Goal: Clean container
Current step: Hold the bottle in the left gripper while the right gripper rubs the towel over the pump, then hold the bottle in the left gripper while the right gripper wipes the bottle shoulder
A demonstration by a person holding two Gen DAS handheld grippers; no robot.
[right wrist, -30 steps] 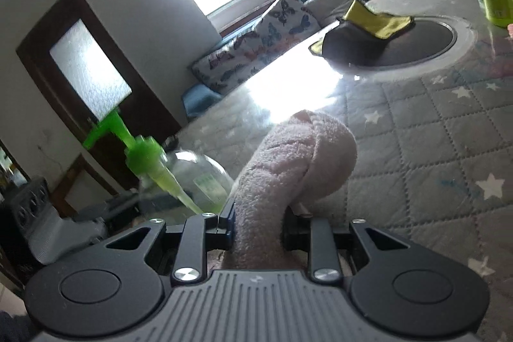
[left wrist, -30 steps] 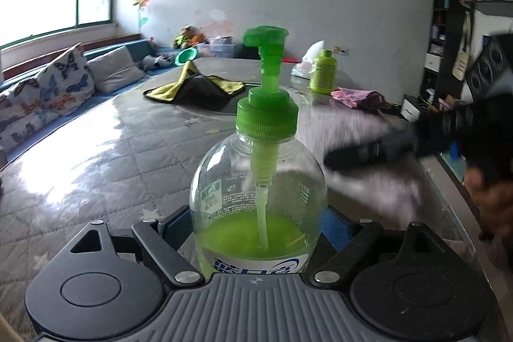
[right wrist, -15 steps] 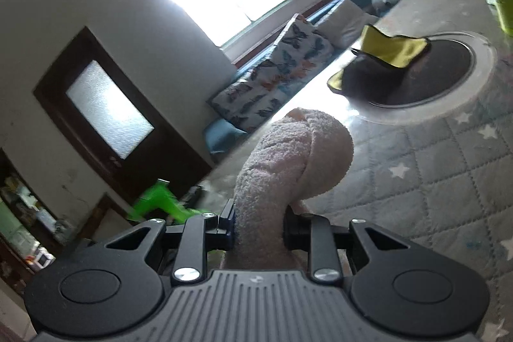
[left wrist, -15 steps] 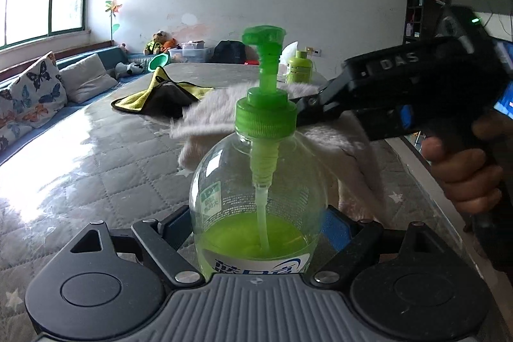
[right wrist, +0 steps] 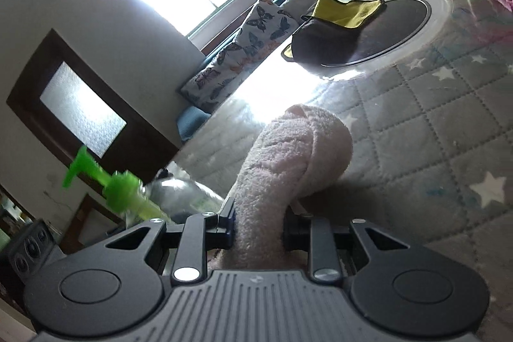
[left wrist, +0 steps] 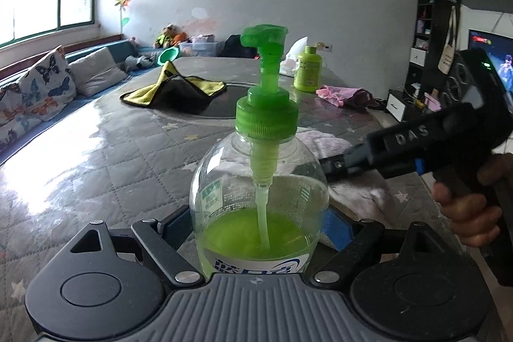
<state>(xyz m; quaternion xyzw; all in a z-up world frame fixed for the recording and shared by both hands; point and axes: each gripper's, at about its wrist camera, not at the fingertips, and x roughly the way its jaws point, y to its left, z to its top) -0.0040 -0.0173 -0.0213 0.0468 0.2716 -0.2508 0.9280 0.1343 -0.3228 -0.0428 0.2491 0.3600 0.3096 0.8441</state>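
My left gripper [left wrist: 256, 229] is shut on a clear pump bottle [left wrist: 258, 201] with a green pump and green liquid at the bottom, held upright over the table. My right gripper [right wrist: 258, 223] is shut on a pale pink fluffy cloth [right wrist: 288, 156]. In the left wrist view the right gripper [left wrist: 416, 146] comes in from the right, and the cloth [left wrist: 349, 181] lies against the bottle's far right side. In the right wrist view the bottle [right wrist: 128, 188] is at the lower left, blurred.
A round table with a grey quilted star cover [left wrist: 96, 149] has a dark centre disc [right wrist: 394, 24]. A yellow-and-black cloth [left wrist: 179, 88], a green bottle [left wrist: 309, 69] and a pink cloth [left wrist: 343, 93] lie further back. A sofa with cushions [left wrist: 38, 88] is at the left.
The right gripper with the pink cloth dropped from beside the bottle's cap to the bottle's lower right side. The bottle stays held in the left gripper.
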